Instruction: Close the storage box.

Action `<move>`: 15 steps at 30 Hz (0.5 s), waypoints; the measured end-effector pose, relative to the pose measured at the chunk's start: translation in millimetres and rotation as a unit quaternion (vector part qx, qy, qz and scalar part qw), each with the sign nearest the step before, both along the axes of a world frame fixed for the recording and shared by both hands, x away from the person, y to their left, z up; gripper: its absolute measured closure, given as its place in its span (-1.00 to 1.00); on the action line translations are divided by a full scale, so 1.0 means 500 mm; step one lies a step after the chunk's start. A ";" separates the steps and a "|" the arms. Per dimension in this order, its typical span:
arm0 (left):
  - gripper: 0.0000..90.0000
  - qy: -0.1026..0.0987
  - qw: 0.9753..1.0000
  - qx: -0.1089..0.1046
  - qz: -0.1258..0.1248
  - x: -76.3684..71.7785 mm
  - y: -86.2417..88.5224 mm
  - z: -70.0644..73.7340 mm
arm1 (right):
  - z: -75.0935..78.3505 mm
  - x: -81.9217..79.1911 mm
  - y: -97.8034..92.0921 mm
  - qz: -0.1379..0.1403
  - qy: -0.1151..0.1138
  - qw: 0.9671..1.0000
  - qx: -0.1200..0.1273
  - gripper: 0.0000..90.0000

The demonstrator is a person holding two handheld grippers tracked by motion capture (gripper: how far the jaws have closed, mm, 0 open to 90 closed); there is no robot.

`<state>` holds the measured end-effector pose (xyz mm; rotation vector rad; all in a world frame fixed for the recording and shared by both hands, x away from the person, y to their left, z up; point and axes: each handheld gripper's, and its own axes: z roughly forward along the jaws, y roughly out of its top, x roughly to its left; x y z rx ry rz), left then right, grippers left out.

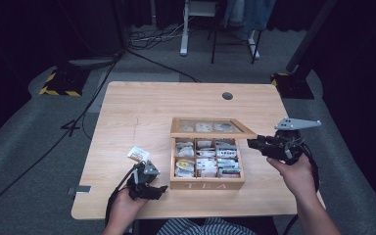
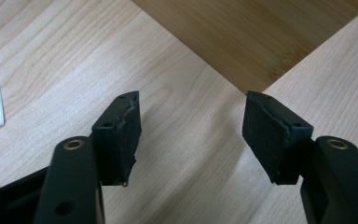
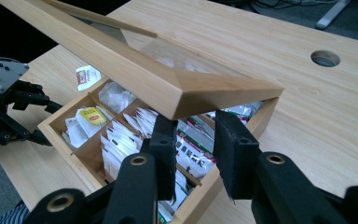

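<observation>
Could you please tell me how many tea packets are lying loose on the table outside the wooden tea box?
1. A single tea packet lies on the table to the left of the tea box, just beyond the left gripper. Others could be hidden behind the box's raised lid.

On the surface (image 1: 127, 107) the tea box (image 1: 206, 184) sits centre-right, a loose packet (image 1: 138, 154) well left of it.

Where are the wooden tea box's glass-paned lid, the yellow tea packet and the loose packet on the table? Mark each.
Glass-paned wooden lid (image 3: 135, 74), right gripper view: front frame rail.
Yellow tea packet (image 3: 92, 115), right gripper view: its face.
Loose white packet (image 1: 138, 154), high view: its middle.
</observation>
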<state>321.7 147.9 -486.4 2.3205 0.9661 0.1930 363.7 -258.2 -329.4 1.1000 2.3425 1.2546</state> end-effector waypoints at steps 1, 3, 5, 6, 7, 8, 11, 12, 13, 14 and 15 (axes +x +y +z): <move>-0.16 0.000 1.000 0.000 0.000 0.000 0.000 0.000 | 0.000 0.000 0.000 0.000 0.000 1.000 0.000 0.54; -0.17 -0.003 1.000 0.001 -0.004 0.000 -0.001 -0.002 | 0.001 -0.003 0.001 -0.004 0.002 1.000 -0.006 0.44; -0.18 -0.008 1.000 0.002 -0.002 -0.001 -0.002 -0.002 | 0.001 -0.006 0.005 -0.003 0.005 1.000 -0.014 0.44; -0.19 -0.012 1.000 0.007 -0.007 0.000 -0.002 -0.003 | 0.002 -0.007 0.007 -0.004 0.006 1.000 -0.016 0.43; -0.19 -0.012 1.000 0.007 -0.007 0.000 -0.002 -0.003 | 0.002 -0.007 0.007 -0.004 0.006 1.000 -0.016 0.43; -0.20 -0.015 1.000 0.007 -0.010 0.000 -0.002 -0.003 | 0.002 -0.010 0.010 -0.004 0.007 1.000 -0.027 0.44; -0.20 -0.017 1.000 0.004 -0.008 0.000 -0.001 -0.005 | 0.003 -0.012 0.012 -0.003 0.010 0.999 -0.035 0.43; -0.21 -0.018 1.000 0.002 -0.008 0.000 -0.001 -0.006 | 0.003 -0.013 0.014 -0.001 0.013 0.999 -0.040 0.43; -0.21 -0.020 1.000 0.000 -0.008 0.000 0.000 -0.007 | 0.003 -0.013 0.014 -0.001 0.013 0.999 -0.040 0.43; -0.21 -0.020 1.000 -0.001 -0.008 0.000 0.000 -0.007 | 0.003 -0.014 0.014 0.000 0.014 0.999 -0.043 0.42; -0.23 -0.021 1.000 0.000 -0.009 0.000 0.001 -0.007 | 0.003 -0.014 0.015 0.001 0.016 0.999 -0.044 0.42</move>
